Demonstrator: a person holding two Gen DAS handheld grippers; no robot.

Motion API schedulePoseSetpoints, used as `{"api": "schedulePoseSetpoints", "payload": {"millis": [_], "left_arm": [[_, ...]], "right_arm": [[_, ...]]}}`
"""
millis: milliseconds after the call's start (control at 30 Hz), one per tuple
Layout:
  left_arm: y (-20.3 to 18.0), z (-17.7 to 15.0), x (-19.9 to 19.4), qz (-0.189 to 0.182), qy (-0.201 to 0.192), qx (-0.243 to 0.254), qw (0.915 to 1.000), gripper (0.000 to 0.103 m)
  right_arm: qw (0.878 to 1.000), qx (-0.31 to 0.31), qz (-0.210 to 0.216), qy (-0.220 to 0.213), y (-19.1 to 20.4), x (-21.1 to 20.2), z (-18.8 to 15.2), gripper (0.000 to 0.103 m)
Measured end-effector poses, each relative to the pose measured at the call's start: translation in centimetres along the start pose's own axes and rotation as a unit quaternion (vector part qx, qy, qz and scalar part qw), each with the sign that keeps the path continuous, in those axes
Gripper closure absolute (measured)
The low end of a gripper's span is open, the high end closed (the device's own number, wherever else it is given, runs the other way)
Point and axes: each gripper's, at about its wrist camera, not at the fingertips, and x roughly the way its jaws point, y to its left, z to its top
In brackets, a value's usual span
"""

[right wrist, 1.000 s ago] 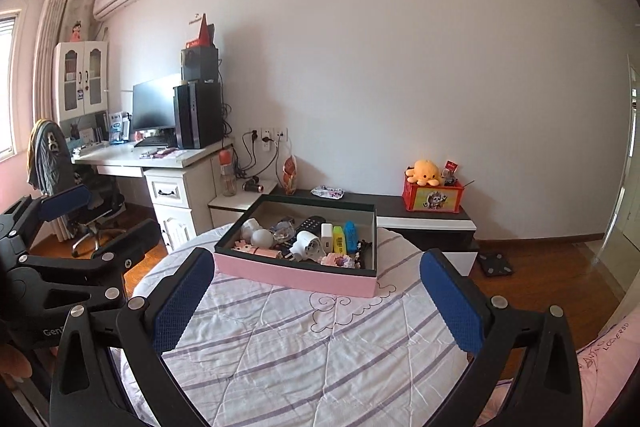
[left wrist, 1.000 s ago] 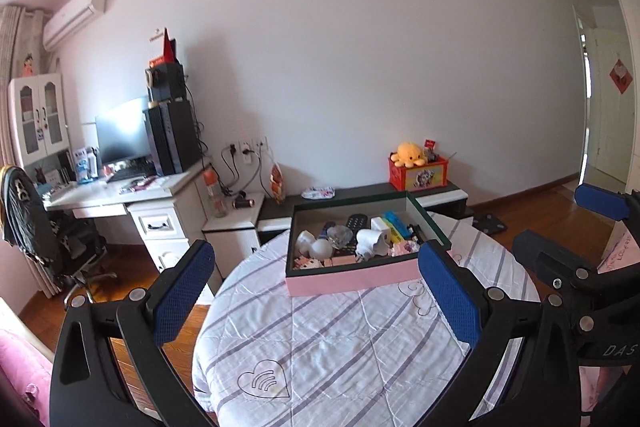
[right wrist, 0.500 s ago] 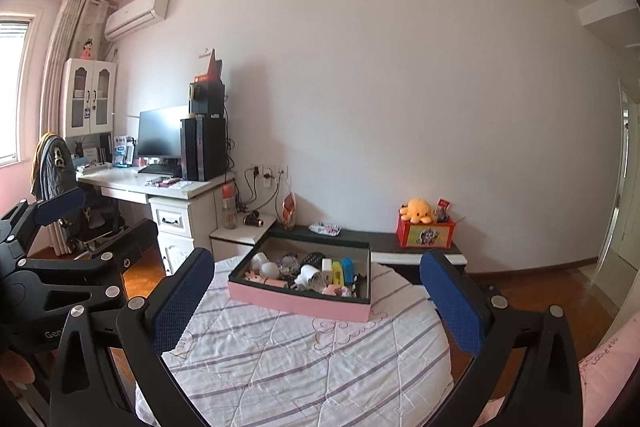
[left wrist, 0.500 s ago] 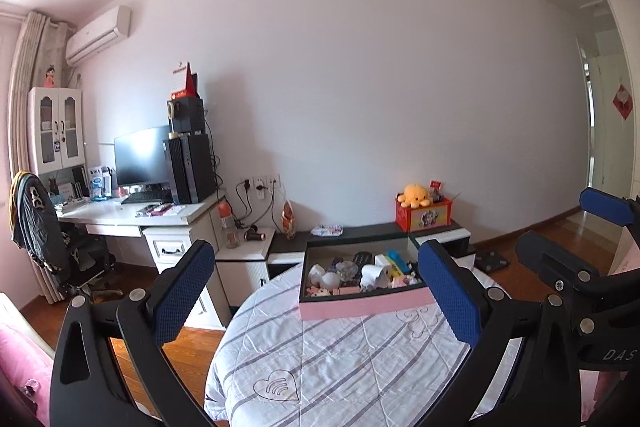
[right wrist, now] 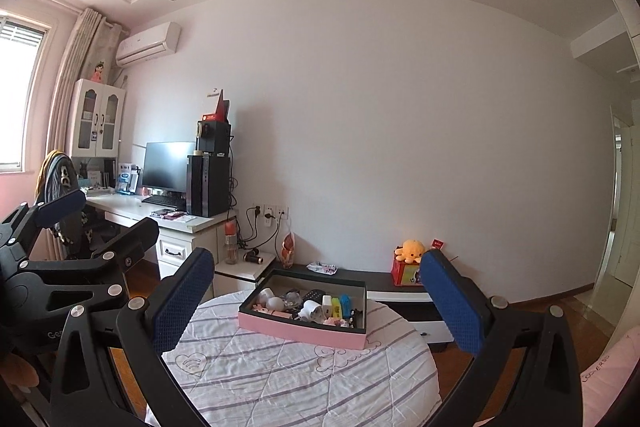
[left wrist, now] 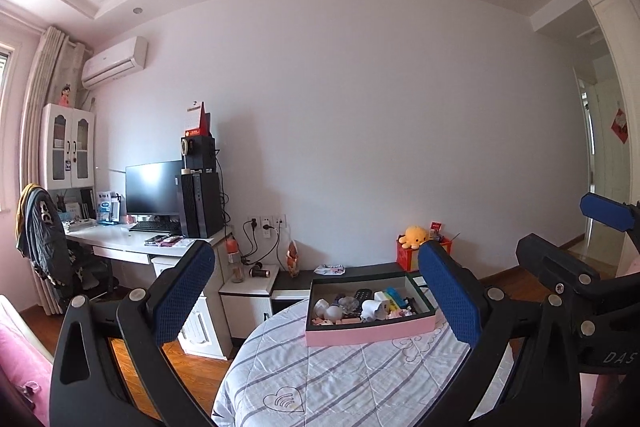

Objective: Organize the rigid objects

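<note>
A round bench (right wrist: 304, 379) covered in a white quilted cloth with grey stripes carries a shallow rectangular pink box with a dark rim (right wrist: 304, 327) near its far edge. The box holds a jumble of small rigid objects (right wrist: 316, 307), among them white bulbs and yellow and blue blocks. The left tool (left wrist: 320, 299) and right tool (right wrist: 316, 303) both hang above the bench's near edge, blue-padded fingers spread wide, gripping nothing.
</note>
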Motion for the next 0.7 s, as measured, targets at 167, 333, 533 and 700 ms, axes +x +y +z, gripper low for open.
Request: {"api": "schedulePoseSetpoints", "payload": {"millis": [167, 333, 533, 700], "left_arm": [[0.3, 0.1, -1.2, 0.006, -0.005, -0.001, 1.0000, 0.000], [0.5, 0.1, -2.1, 0.013, -0.008, -0.002, 0.9999, 0.000], [0.8, 0.1, -2.4, 0.007, -0.010, -0.010, 0.9999, 0.000], [0.5, 0.1, -2.5, 0.002, -0.009, -0.008, 0.9999, 0.000]], "right_arm": [[1.000, 0.001, 0.002, -0.009, 0.6, -1.2, 0.1, 0.000], [1.000, 0.000, 0.005, -0.012, 1.0, -1.6, 0.3, 0.000], [1.000, -0.004, -0.002, -0.018, 1.3, -2.2, 0.3, 0.000], [1.000, -0.006, -0.008, -0.014, 1.5, -2.4, 0.3, 0.000]]}}
